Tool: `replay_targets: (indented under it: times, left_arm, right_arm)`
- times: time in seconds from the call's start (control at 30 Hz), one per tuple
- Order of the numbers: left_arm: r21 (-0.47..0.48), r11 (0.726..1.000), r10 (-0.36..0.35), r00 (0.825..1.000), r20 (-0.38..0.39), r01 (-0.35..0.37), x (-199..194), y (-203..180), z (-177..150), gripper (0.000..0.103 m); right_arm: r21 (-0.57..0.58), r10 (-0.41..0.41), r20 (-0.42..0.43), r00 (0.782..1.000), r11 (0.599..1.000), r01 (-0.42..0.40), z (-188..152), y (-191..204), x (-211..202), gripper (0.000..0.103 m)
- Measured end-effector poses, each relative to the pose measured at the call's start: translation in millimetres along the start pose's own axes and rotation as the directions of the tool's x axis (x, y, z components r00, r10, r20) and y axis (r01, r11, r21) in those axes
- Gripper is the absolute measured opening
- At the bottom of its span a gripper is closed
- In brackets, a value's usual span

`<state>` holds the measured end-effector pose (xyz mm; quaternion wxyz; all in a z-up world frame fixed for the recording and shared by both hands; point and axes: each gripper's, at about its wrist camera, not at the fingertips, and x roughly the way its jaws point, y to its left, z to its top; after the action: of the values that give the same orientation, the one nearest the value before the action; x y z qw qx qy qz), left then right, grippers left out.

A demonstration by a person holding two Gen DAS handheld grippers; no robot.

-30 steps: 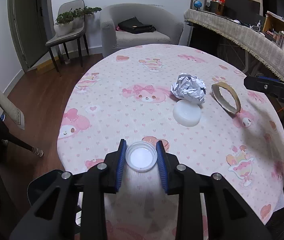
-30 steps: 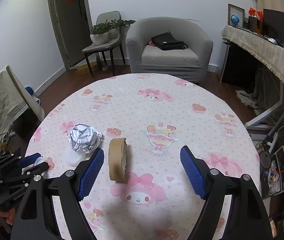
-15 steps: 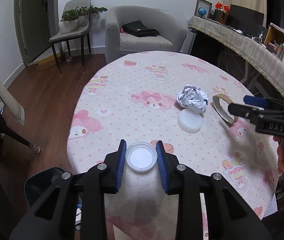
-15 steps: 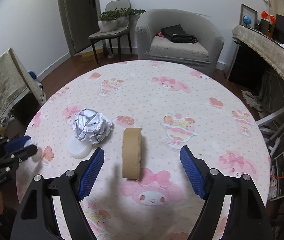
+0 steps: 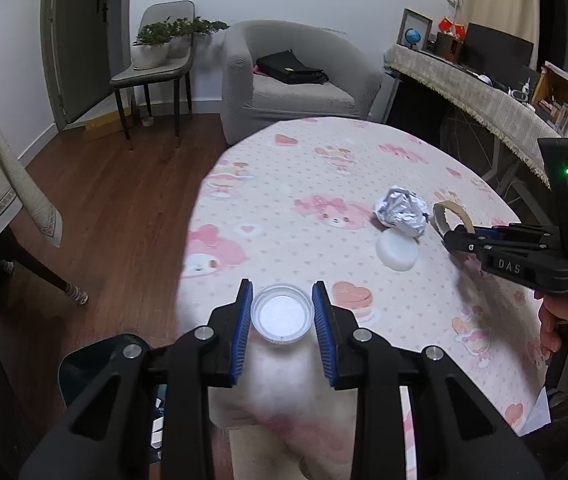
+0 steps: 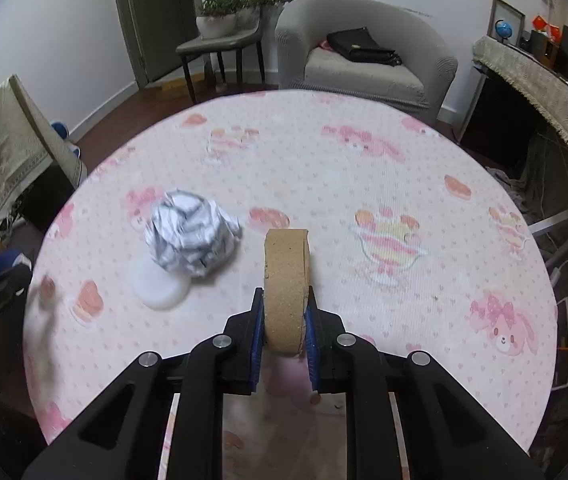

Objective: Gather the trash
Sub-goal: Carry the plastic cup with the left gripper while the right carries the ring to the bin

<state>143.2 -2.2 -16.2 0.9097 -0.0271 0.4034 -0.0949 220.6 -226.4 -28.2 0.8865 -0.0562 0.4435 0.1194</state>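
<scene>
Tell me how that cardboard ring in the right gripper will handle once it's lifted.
The cardboard ring is a hollow band with thin walls, so it is probably light and may flex if squeezed hard. It stands on edge between the right gripper pads, so it would likely roll if released. Its rough, matte surface should resist slipping.

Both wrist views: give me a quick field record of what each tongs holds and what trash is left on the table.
left tongs: shut on clear plastic lid, held off the table's near edge
right tongs: shut on cardboard tape roll, roll standing on edge
foil ball: on the tablecloth, untouched
white round lid: lying flat, partly under the foil ball
left to collect: foil ball, white round lid
dark bin: on the floor below the left tongs, partly hidden
</scene>
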Motion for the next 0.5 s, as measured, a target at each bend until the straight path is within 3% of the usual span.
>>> replay_targets:
  times: [0.23,0.5]
  left_arm:
    - [-0.027,1.0,0.018,1.0,0.022,-0.017,-16,24,-2,0.033]
    - [-0.057,0.997,0.051,0.998,0.033,-0.049,-31,55,-9,0.033]
  right_arm:
    - [0.004,0.011,0.107,0.994,1.0,-0.011,17,20,-31,0.018]
    - [-0.05,0.066,0.141,0.988,0.997,-0.06,28,62,-41,0.018]
